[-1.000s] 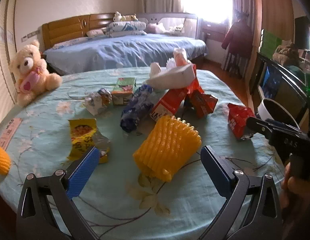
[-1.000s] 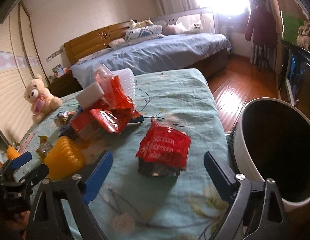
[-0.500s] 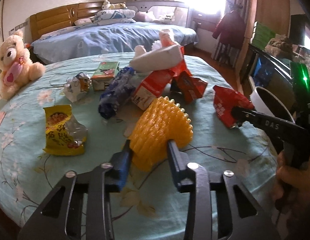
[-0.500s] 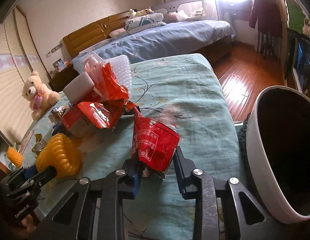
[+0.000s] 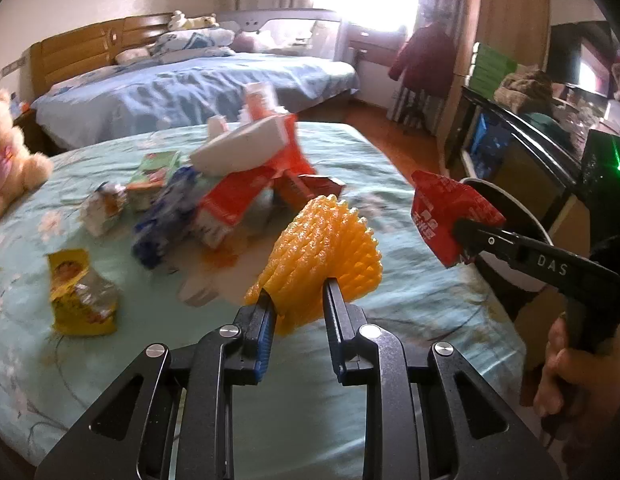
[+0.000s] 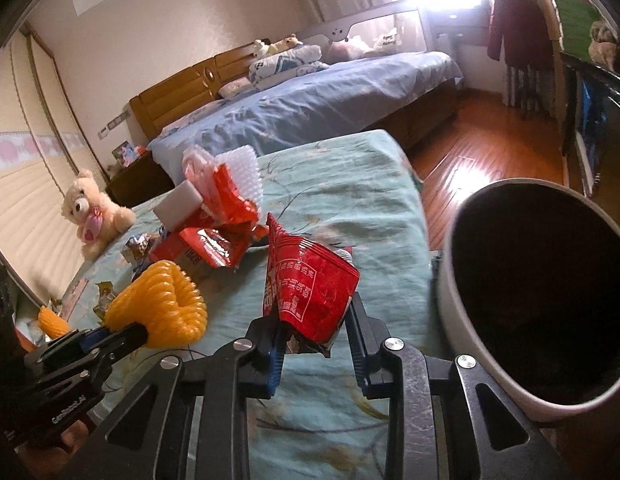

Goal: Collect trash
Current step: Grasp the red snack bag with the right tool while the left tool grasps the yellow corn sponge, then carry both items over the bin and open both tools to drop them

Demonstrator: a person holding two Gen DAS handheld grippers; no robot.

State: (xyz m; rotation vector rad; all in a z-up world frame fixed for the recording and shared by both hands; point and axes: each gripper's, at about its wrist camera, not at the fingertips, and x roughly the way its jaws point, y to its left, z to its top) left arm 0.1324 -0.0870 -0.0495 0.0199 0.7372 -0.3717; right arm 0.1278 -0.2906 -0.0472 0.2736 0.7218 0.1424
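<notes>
My left gripper (image 5: 298,298) is shut on a yellow foam fruit net (image 5: 325,252) and holds it above the table; the net also shows in the right wrist view (image 6: 162,304). My right gripper (image 6: 313,320) is shut on a red snack wrapper (image 6: 310,284) and holds it up beside the white trash bin (image 6: 449,304) at the table's right edge. The wrapper (image 5: 445,212) and bin rim (image 5: 521,216) also show in the left wrist view. A pile of red cartons, wrappers and a white box (image 5: 246,184) lies mid-table.
A yellow snack bag (image 5: 78,296), a blue wrapper (image 5: 166,216), a green carton (image 5: 154,172) and a crumpled packet (image 5: 104,208) lie on the teal tablecloth (image 5: 409,300). A teddy bear (image 6: 94,212) sits at the left edge. A second yellow net (image 6: 52,320) lies far left. A bed stands behind.
Both grippers closed from open onto their items, then lifted them off the table. The right gripper with the red wrapper has moved toward the bin.
</notes>
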